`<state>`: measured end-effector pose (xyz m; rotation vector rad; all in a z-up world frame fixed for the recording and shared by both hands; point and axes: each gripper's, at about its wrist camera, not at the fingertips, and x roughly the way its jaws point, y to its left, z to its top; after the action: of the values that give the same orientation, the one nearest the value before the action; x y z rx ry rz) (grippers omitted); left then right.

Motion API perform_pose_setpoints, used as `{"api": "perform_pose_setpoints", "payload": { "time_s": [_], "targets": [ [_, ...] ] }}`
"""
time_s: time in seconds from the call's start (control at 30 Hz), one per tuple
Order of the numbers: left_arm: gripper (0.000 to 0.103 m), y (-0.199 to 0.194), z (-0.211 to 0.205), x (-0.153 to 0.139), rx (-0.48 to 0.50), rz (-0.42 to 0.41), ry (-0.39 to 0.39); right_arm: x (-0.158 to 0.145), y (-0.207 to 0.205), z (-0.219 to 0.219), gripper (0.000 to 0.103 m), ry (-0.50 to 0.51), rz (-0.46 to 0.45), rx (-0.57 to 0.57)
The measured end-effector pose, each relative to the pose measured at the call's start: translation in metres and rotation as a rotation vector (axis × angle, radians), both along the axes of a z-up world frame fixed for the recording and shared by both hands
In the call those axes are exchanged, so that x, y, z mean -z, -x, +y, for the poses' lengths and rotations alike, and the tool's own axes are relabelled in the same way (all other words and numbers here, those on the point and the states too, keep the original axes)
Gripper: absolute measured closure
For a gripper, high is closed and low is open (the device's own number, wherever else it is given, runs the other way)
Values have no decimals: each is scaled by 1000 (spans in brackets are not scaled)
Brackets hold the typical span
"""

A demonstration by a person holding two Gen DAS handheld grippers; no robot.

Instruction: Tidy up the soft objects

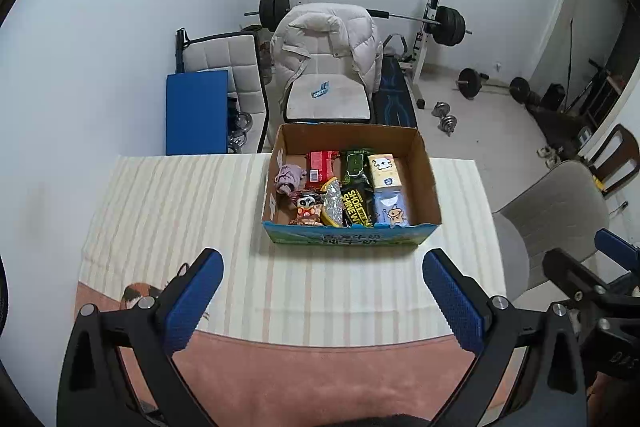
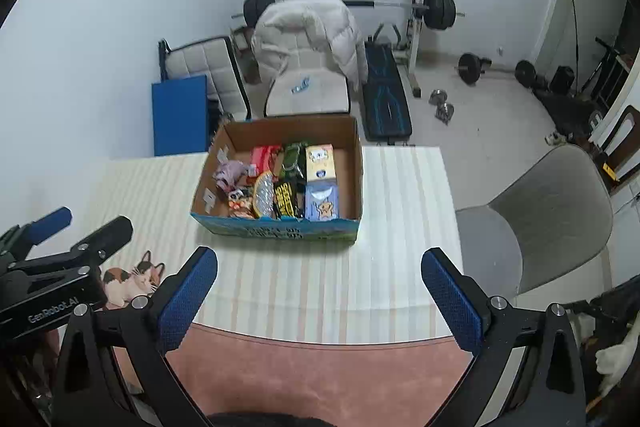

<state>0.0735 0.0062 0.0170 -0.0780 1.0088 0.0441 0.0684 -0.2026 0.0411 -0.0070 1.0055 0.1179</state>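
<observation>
Cardboard box [image 1: 420, 163] of packets lies long side toward left gripper [image 1: 323, 301] and right gripper [image 2: 319, 297], both spread wide, empty.

You faced a plain white wall [image 1: 120, 7] across the upper frame. At top centre a barbell rack [image 1: 434, 11] stood behind a cream chair [image 1: 326, 99] draped with a puffy white jacket [image 1: 328, 35]. A blue mat [image 1: 196, 111] leaned at centre left. Dumbbells [image 1: 446, 117] lay on the pale floor [image 1: 492, 131] at right, and a grey chair [image 1: 560, 203] sat at the right edge beside the striped tablecloth [image 1: 180, 207].
</observation>
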Motion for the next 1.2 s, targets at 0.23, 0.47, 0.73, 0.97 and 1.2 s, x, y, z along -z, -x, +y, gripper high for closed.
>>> {"api": "perform_pose_setpoints", "payload": {
  "time_s": [0.23,0.47,0.73,0.97,1.2],
  "targets": [
    [1,23,3,-24,-10,-40,15,-25,27,-4,0,16,-41,-5],
    [1,26,4,-22,-20,-40,9,-31,33,-5,0,24,-55,-1],
    [1,20,5,-17,-37,-47,-13,-32,21,-7,0,37,-76,21],
    [1,11,5,-17,-41,-57,-31,-27,5,-5,0,42,-79,29],
    [1,6,2,-19,-32,-61,-31,-25,-2,-4,0,45,-80,28]
  ]
}}
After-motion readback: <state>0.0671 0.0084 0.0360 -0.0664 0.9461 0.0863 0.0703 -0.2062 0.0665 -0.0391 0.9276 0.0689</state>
